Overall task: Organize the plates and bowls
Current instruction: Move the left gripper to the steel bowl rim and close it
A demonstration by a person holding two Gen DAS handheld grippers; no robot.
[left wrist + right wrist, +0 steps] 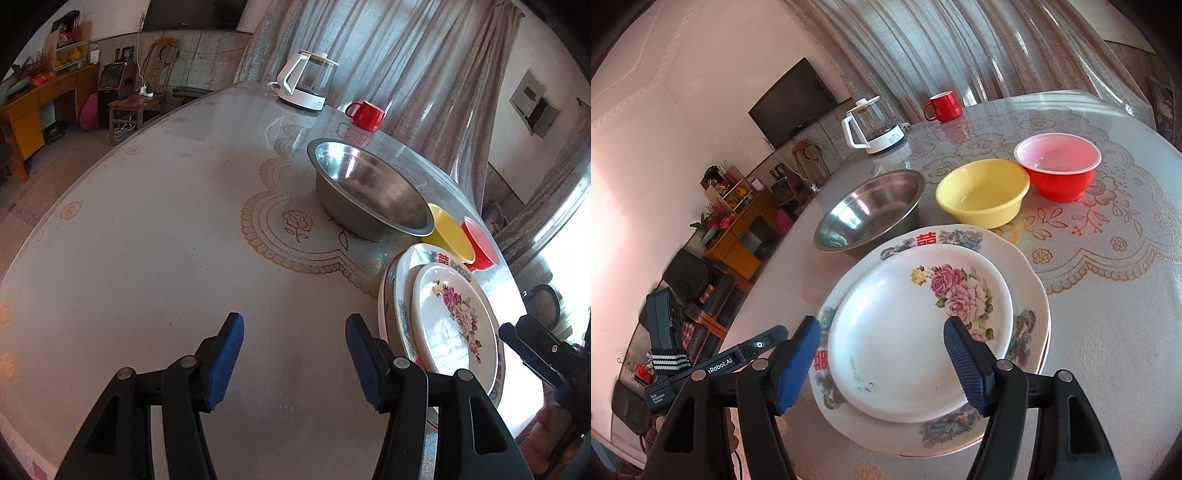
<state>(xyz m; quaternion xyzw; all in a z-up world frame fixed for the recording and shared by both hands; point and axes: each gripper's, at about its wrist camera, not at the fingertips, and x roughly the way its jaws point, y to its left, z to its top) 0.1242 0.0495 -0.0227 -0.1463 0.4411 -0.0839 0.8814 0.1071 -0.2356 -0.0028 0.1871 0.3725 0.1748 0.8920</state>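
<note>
Plates (923,332) stacked near table (1108,350) edge; that step looks finished. Both claws, left (294,356) and right (882,363), agape, empty. Next, you nest yellow bowl (982,192) in steel bowl (871,210) just beside.

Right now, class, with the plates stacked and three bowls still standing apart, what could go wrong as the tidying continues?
1. The plate stack seems to sit near the table's edge; a nudge from the open right gripper could push it off.
2. The rose plate lies off-centre on the larger plate, so it may slide if lifted together.
3. The steel bowl sits close to the stack; moving it might knock the plates.
</note>
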